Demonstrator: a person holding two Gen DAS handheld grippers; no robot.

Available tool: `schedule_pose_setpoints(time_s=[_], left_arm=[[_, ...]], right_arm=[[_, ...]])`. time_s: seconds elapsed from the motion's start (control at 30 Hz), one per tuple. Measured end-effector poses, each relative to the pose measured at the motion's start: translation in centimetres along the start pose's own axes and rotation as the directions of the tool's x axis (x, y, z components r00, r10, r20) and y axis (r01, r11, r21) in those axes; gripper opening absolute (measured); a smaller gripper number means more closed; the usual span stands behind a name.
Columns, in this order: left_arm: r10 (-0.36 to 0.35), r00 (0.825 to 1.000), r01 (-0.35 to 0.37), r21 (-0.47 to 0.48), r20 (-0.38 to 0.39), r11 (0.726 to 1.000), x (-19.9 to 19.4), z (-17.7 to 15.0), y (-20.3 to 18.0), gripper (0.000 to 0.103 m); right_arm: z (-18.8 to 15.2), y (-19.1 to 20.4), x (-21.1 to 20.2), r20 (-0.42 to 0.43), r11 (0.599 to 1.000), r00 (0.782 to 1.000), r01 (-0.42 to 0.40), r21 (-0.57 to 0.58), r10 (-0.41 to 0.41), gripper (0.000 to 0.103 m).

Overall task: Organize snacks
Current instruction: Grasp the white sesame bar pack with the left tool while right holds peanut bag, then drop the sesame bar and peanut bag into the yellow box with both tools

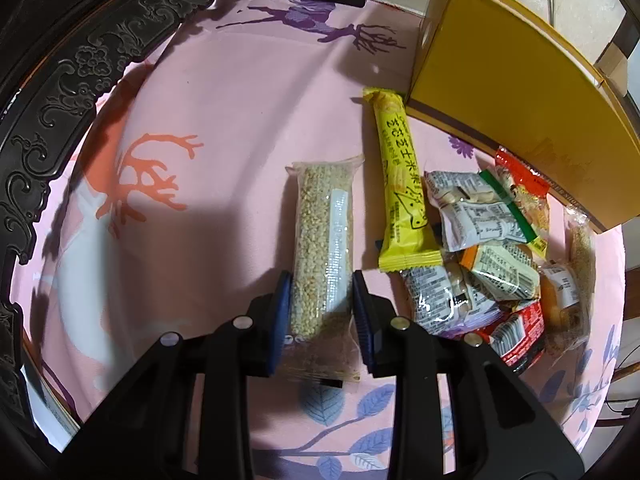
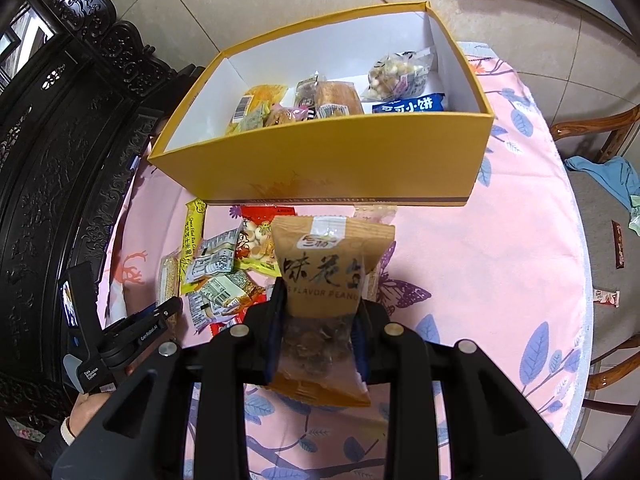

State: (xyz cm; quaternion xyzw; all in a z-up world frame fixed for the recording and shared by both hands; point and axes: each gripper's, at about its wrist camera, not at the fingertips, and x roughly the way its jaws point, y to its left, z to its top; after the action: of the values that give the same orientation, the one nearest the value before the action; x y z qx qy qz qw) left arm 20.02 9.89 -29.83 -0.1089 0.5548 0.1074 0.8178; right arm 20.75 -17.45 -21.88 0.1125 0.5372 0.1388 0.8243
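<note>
On a pink printed tablecloth [image 1: 224, 80], the left gripper [image 1: 320, 300] points steeply down with its blue pads [image 1: 280, 312] against the sides of a clear sesame bar packet [image 1: 322, 248]. Right of it lie a yellow snack stick [image 1: 402, 184] and a heap of small packets [image 1: 488, 248] beside the yellow box [image 2: 320, 164]. The right gripper [image 2: 318, 336] is clamped on a brown peanut bag [image 2: 326, 276], held short of the open, part-filled box. The slippery film could slide from either grip, or the bag could catch the box's near wall. The sesame packet's near end is hidden under the jaws; most labels are unreadable.
</note>
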Motion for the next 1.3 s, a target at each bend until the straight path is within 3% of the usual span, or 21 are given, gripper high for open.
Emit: schedule_pose_setpoints(time_s=[0.4, 0.67, 0.87, 1.07, 1.2, 1.3], left_arm=[[-0.035, 0.997, 0.038, -0.042, 0.072, 0.998, -4.3, -0.6, 1.1, 0.029], [-0.106, 0.977, 0.114, -0.036, 0.184, 0.993, -10.0, 0.6, 0.9, 0.029], [-0.185, 0.941, 0.184, 0.032, 0.284, 0.982, -14.1, 4.2, -1.9, 0.029], [-0.311, 0.885, 0.289, 0.116, 0.346, 0.950, -16.9, 9.3, -6.4, 0.029], [-0.346, 0.855, 0.285, 0.207, 0.388, 0.936, -18.1, 12.7, -9.8, 0.029], [-0.363, 0.841, 0.286, 0.242, 0.400, 0.927, -18.2, 15.0, -12.0, 0.029]], right_arm=[[-0.3, 0.3, -1.8, 0.038, 1.000, 0.999, -0.019, -0.004, 0.019, 0.029], [-0.1, 0.2, -3.4, 0.071, 0.999, 0.997, -0.040, -0.003, 0.040, 0.029], [2.2, 0.2, -5.1, 0.134, 0.999, 0.990, -0.052, -0.017, 0.054, 0.029], [6.2, 0.7, -6.7, 0.221, 0.997, 0.973, -0.050, -0.052, 0.061, 0.029], [9.1, 1.1, -7.2, 0.272, 0.996, 0.960, -0.040, -0.080, 0.060, 0.029], [11.3, 0.9, -7.1, 0.297, 0.995, 0.953, -0.037, -0.090, 0.062, 0.029]])
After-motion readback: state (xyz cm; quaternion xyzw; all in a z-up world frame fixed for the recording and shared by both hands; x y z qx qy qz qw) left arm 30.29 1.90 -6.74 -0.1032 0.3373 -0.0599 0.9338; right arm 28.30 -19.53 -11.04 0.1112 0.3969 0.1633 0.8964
